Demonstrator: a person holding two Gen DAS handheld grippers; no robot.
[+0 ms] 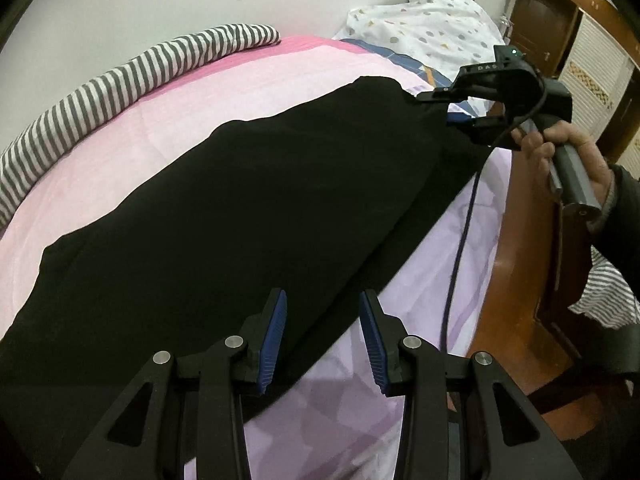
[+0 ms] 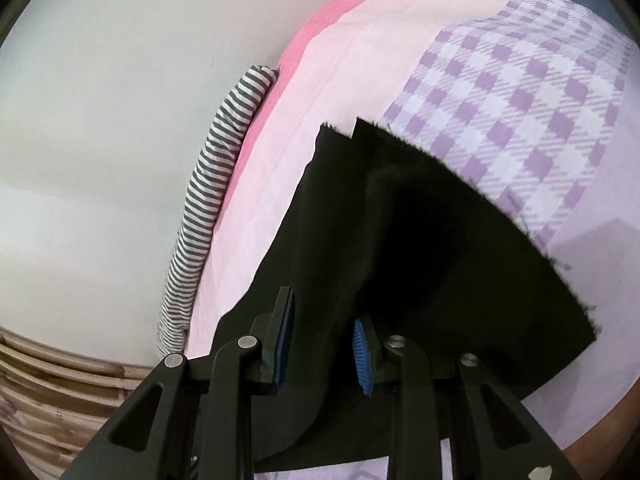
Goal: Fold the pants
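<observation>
Black pants (image 1: 240, 208) lie lengthwise across a bed with a pink and lilac sheet (image 1: 140, 132). My left gripper (image 1: 324, 340) hovers open over the near end of the pants, above their edge, and its blue pads hold nothing. In the left wrist view a hand (image 1: 568, 152) holds my right gripper (image 1: 438, 109) at the far end, where the cloth rises into its jaws. In the right wrist view that gripper (image 2: 323, 346) is shut on a fold of the pants (image 2: 420, 240), which spread out ahead over the lilac checked sheet (image 2: 520, 120).
A grey-and-white striped cloth (image 1: 120, 84) lies along the white wall at the bed's far side. A white patterned quilt (image 1: 432, 28) sits at the bed's end. The wooden bed frame (image 1: 516, 240) borders the right side, and a black cable (image 1: 460, 248) hangs over it.
</observation>
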